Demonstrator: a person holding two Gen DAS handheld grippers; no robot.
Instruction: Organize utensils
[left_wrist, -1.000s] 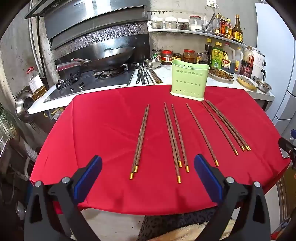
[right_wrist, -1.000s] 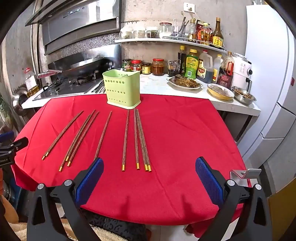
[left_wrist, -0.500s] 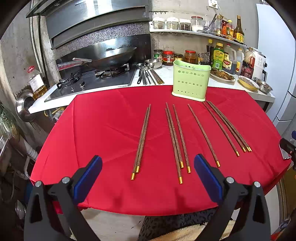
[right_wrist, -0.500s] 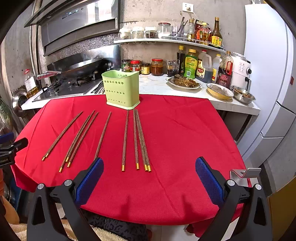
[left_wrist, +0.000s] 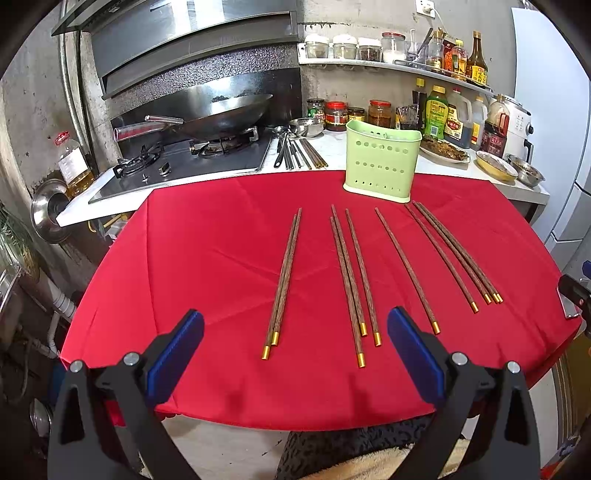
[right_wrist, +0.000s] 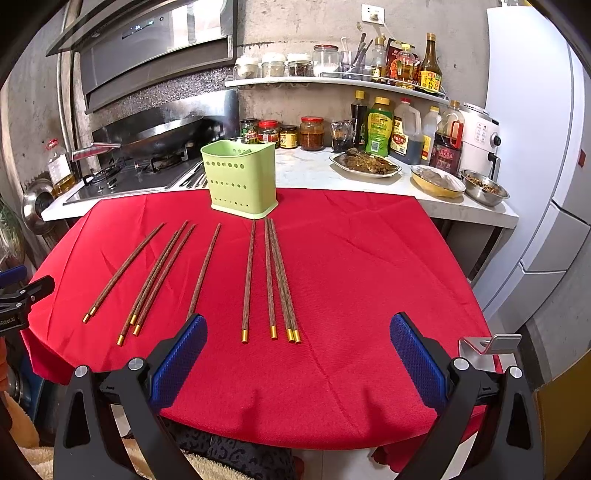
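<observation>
Several dark wooden chopsticks with gold tips (left_wrist: 351, 273) lie side by side on a red tablecloth (left_wrist: 207, 258); they also show in the right wrist view (right_wrist: 273, 273). A light green perforated utensil holder (left_wrist: 382, 160) stands upright at the table's far edge, also in the right wrist view (right_wrist: 239, 179). My left gripper (left_wrist: 295, 350) is open and empty, near the table's front edge, just before the chopsticks' gold tips. My right gripper (right_wrist: 298, 354) is open and empty in the same way, before the rightmost chopsticks.
Behind the table runs a counter with a gas stove and wok (left_wrist: 221, 110), metal utensils (left_wrist: 295, 151), sauce jars and bottles (right_wrist: 380, 129), and food dishes (right_wrist: 365, 164). A white fridge (right_wrist: 535, 147) stands right. A metal hook (right_wrist: 487, 345) sits at the table's right edge.
Both grippers have crept slightly forward toward the table; the chopsticks and holder have not moved. Both stay open.
</observation>
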